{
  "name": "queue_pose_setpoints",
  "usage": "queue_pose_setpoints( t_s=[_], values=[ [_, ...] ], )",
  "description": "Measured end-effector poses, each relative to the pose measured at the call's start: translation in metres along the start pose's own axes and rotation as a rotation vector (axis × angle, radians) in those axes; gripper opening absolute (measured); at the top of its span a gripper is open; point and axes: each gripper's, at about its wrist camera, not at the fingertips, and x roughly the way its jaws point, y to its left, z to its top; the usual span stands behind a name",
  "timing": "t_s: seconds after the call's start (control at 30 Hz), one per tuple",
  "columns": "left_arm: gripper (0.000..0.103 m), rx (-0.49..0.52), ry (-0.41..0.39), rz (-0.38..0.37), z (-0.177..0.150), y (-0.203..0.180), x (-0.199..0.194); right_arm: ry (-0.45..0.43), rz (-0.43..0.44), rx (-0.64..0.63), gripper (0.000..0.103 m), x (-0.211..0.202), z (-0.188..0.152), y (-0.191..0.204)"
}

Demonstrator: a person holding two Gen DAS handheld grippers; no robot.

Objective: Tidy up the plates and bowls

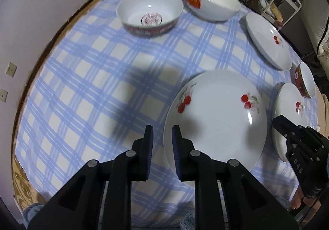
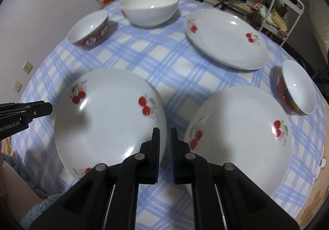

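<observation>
Both claws empty above scattered cherry plates

The left gripper (image 1: 162,137) stands slightly parted, the right gripper (image 2: 165,137) nearly closed, neither holding anything; a thin rim grip on the near plate (image 2: 109,119) could slip, knocking the neighbouring plate (image 2: 242,127) or far bowls (image 2: 149,11).

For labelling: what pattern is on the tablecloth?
Blue and white plaid tablecloth, clearest in the left wrist view.

Three plates (image 2: 111,115), three bowls (image 2: 149,12)
</observation>
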Motion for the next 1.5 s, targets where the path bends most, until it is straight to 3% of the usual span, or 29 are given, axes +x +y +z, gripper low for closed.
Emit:
queue_pose_setpoints(
  t_s=[0.1, 0.23, 0.3, 0.37, 0.43, 0.6, 0.73, 1.0, 1.37, 1.5],
  values=[
    [0.02, 0.021, -0.016, -0.001, 0.004, -0.009, -0.008, -0.027, 0.0, 0.044, 0.013, -0.014, 0.002, -0.015],
    [0.026, 0.058, -0.035, -0.002, 0.009, -0.029, -0.02, -0.064, -0.026, 0.118, 0.041, -0.036, 0.004, -0.043],
    [0.029, 0.076, -0.043, -0.009, 0.011, -0.04, -0.024, -0.086, -0.065, 0.136, 0.047, -0.046, 0.002, -0.053],
    [0.035, 0.105, -0.057, -0.006, 0.013, -0.053, -0.03, -0.112, -0.094, 0.165, 0.052, -0.057, -0.002, -0.065],
    [0.047, 0.141, -0.079, 0.006, 0.016, -0.067, -0.036, -0.129, -0.113, 0.208, 0.063, -0.065, -0.008, -0.077],
    [0.067, 0.234, -0.126, 0.022, 0.022, -0.099, -0.051, -0.144, -0.134, 0.303, 0.082, -0.077, -0.018, -0.102],
    [0.071, 0.281, -0.149, -0.001, 0.029, -0.12, -0.06, -0.189, -0.16, 0.361, 0.091, -0.093, -0.024, -0.118],
    [0.076, 0.332, -0.17, -0.014, 0.037, -0.153, -0.059, -0.226, -0.164, 0.467, 0.094, -0.104, -0.04, -0.147],
    [0.077, 0.391, -0.12, -0.032, 0.038, -0.192, -0.03, -0.167, -0.178, 0.664, 0.094, -0.087, -0.058, -0.194],
    [0.077, 0.413, -0.101, -0.052, 0.037, -0.201, -0.017, -0.126, -0.238, 0.691, 0.094, -0.08, -0.06, -0.201]
  ],
)
